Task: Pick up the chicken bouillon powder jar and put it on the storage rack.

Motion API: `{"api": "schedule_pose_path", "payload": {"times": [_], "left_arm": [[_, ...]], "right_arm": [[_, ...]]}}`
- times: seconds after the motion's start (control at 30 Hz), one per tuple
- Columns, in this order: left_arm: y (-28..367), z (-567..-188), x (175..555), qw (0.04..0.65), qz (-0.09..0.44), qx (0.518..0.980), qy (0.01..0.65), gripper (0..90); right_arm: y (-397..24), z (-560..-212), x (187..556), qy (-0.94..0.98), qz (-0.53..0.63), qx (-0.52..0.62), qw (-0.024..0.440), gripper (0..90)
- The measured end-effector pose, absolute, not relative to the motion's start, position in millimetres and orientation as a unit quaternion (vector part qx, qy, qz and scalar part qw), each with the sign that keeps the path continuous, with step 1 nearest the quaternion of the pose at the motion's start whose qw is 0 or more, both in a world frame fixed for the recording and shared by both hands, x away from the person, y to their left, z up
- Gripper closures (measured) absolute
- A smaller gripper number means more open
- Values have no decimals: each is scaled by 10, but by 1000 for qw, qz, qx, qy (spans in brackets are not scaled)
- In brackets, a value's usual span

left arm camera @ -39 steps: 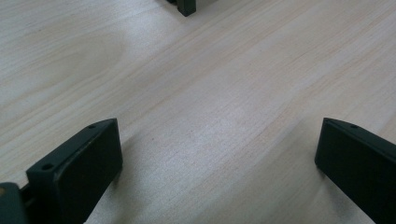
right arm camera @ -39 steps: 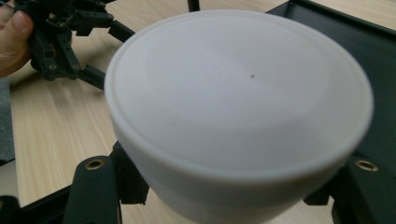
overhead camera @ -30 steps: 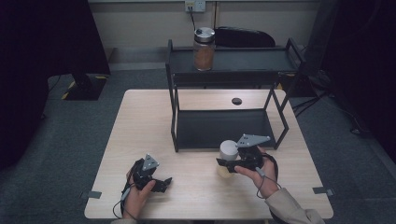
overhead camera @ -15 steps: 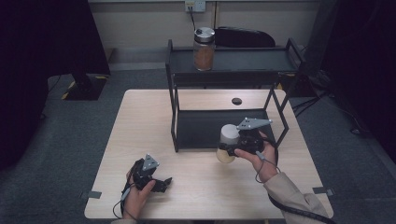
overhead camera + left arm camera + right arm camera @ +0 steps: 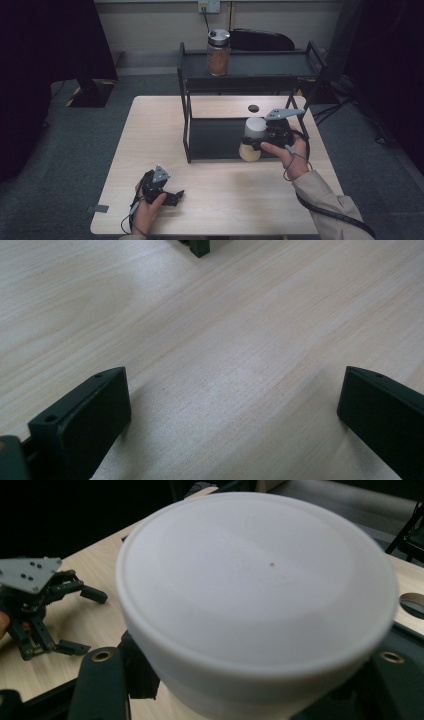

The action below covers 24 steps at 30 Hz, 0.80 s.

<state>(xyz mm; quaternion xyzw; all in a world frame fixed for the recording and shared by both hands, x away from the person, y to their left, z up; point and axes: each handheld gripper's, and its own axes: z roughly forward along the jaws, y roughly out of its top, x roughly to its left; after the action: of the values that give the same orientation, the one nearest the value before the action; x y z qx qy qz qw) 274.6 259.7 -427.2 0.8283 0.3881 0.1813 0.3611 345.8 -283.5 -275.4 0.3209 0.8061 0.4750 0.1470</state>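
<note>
A jar (image 5: 251, 140) with a white lid and pale contents hangs above the table, in front of the black rack's lower shelf (image 5: 220, 137). My right gripper (image 5: 254, 143) is shut on it from the right side, just under the lid. In the right gripper view the white lid (image 5: 255, 595) sits between the two black jaws. My left gripper (image 5: 174, 196) rests on the table near the front left, held by a hand. Its jaws stand wide open over bare wood (image 5: 225, 340) with nothing between them. The left gripper (image 5: 86, 622) also appears in the right gripper view.
A black two-level rack (image 5: 240, 75) stands at the back of the wooden table (image 5: 150, 130). A second jar (image 5: 218, 52) with brown contents and a metal lid stands on the top shelf. A small dark round thing (image 5: 253, 108) lies on the table behind the held jar.
My right gripper has risen with the white-lidded jar and moved toward the rack. The left gripper has stayed where it was.
</note>
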Motion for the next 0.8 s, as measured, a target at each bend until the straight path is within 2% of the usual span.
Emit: {"api": "schedule_pose_path", "payload": {"times": [0.53,0.8], "left_arm": [[2596,-4275,2745,362,181,828,389,0],[2596,-4273,2745,361,181,828,389,0]], "right_arm": [[-2940,-2058,3500,805,472,315,172,345],[-2950,-1836,3493,804,470,315,180,346]]}}
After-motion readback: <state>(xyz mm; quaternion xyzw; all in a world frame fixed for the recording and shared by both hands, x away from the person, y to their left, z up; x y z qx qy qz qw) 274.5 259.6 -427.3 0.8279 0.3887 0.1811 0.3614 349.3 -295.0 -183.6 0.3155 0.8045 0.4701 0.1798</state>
